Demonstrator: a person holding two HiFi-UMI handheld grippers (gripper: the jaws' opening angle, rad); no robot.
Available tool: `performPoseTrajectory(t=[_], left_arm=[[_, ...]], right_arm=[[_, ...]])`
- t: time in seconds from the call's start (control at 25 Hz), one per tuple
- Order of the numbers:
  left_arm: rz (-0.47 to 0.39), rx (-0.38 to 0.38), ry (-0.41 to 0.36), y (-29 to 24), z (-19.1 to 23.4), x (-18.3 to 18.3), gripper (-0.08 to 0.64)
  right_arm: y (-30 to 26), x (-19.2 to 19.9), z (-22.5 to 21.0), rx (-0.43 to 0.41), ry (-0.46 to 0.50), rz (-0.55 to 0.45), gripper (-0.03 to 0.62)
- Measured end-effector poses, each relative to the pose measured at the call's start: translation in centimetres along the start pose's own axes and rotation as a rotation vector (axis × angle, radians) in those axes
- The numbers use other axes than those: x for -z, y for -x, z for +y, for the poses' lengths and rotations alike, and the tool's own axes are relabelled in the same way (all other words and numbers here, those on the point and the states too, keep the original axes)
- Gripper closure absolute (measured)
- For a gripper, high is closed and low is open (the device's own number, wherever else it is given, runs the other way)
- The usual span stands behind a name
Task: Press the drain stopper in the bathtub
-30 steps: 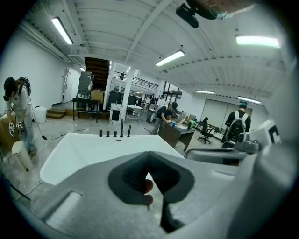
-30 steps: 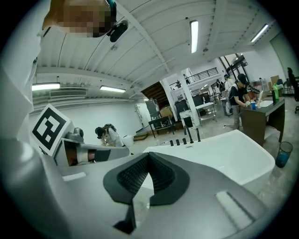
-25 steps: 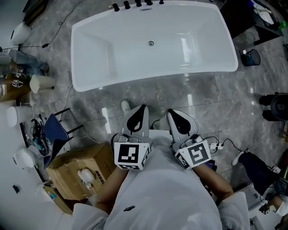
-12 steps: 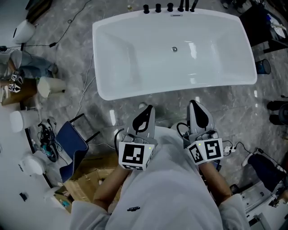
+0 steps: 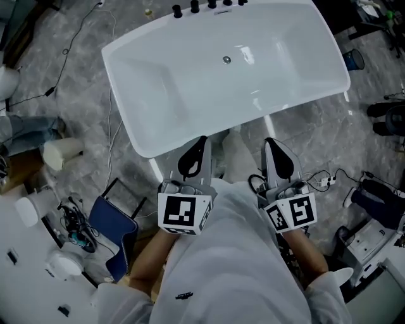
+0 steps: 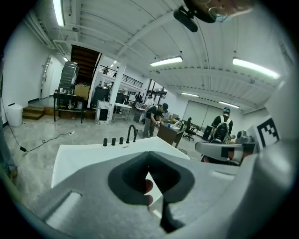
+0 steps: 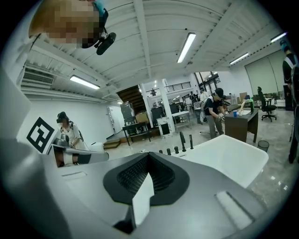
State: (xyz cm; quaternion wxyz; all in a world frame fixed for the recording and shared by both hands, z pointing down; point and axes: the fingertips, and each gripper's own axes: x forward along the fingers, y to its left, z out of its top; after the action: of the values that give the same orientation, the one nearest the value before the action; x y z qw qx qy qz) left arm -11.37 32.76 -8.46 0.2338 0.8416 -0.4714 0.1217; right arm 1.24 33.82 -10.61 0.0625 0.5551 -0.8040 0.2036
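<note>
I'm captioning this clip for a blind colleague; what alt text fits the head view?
Seen from above, a person stands before a white bathtub, holding the left gripper and right gripper shut and side by side close to its near rim. The round drain stopper sits untouched on the tub floor, dark tap fittings beyond.

Bright ceiling strip lights (image 7: 186,46) put glare on the bathtub (image 5: 190,79) (gripper views fisheye hard, with dark corners).
</note>
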Motion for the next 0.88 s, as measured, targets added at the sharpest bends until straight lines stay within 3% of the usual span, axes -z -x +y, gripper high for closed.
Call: performPoseTrajectory(t=[0.28,0.88], left_arm=[[0.054,0.018,0.007,-5.6,-0.3,-0.7,0.561],[0.125,-0.072,0.042,-20.6,0.8,-1.2,0.561]], right_arm=[[-5.6,0.3,-3.0,-0.051,-0.009,0.023,0.597],[-18.9,0.7,-14.5,-0.207,0.028,0.123,0.597]])
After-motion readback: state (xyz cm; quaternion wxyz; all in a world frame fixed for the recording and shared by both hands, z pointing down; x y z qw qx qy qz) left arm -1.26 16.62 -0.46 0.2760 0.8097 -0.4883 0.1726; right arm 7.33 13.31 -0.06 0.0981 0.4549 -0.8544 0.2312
